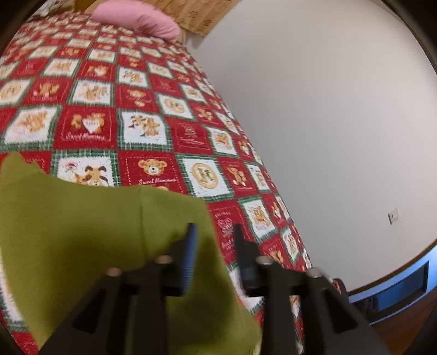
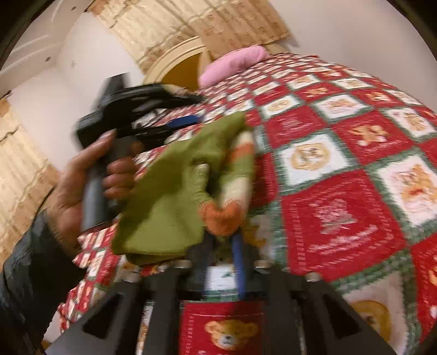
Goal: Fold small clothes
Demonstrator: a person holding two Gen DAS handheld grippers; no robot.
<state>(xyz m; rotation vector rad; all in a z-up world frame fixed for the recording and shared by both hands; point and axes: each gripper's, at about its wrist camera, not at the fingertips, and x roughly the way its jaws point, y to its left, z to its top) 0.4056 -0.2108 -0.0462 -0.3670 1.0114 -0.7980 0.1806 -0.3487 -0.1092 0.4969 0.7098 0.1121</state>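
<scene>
A small green knitted garment [image 1: 90, 232] lies bunched on the red patchwork bear quilt [image 1: 153, 114]. In the right wrist view the garment [image 2: 164, 199] shows a sleeve striped in orange and cream [image 2: 237, 169] and an orange cuff [image 2: 221, 218]. My left gripper [image 1: 215, 240] stands open over the garment's right edge, with cloth lying between its fingers and the pads apart. My right gripper [image 2: 222, 245] is open too, its tips just under the orange cuff with quilt visible in the gap. A hand [image 2: 82, 185] holds the left gripper [image 2: 195, 109] beyond the garment.
A pink pillow [image 1: 136, 19] lies at the head of the bed by a cream headboard [image 2: 174, 60]. A white wall [image 1: 327, 123] runs along the bed's right side. A blue piece of furniture [image 1: 396, 284] and wooden floor sit below the bed's edge.
</scene>
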